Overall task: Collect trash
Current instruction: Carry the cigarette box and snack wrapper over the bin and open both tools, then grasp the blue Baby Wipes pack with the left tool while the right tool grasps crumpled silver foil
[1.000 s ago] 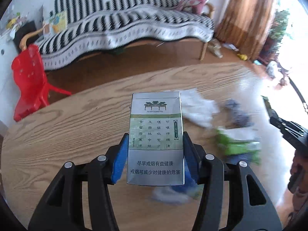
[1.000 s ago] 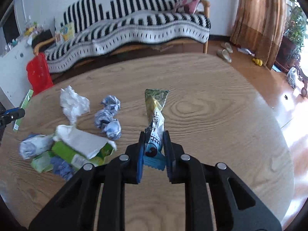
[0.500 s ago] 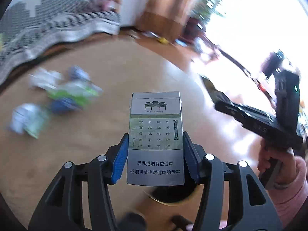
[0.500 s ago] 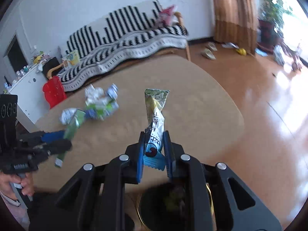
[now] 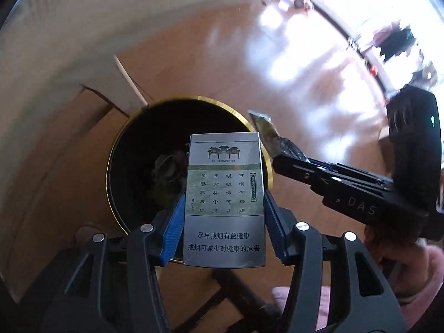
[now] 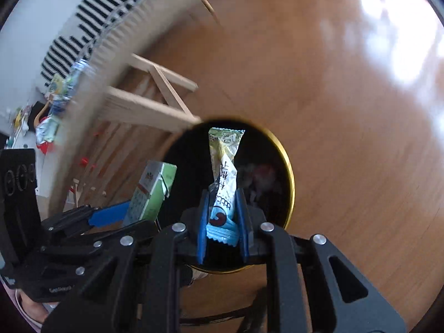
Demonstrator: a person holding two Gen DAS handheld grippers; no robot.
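My left gripper (image 5: 223, 222) is shut on a grey and green cigarette pack (image 5: 224, 197), held upright over a black trash bin with a gold rim (image 5: 122, 138) on the floor. The same cigarette pack (image 6: 152, 191) shows from the side in the right wrist view, between the left gripper's blue pads (image 6: 109, 216). My right gripper (image 6: 222, 222) is shut on a white, green and blue snack wrapper (image 6: 224, 172), which stands over the trash bin (image 6: 288, 166). In the left wrist view the snack wrapper (image 5: 272, 136) pokes out of the right gripper near the bin's right rim. Some trash lies inside the bin.
The round table's edge (image 5: 55, 97) and its wooden legs (image 6: 155, 108) stand left of the bin. Leftover trash (image 6: 63, 88) lies on the tabletop. Bare wooden floor (image 6: 347, 97) spreads to the right. A hand in a pink sleeve (image 5: 410, 263) holds the right gripper.
Both grippers have swung away from the tabletop and tipped down over the trash bin on the floor. Each keeps its hold: cigarette pack in the left, snack wrapper in the right.
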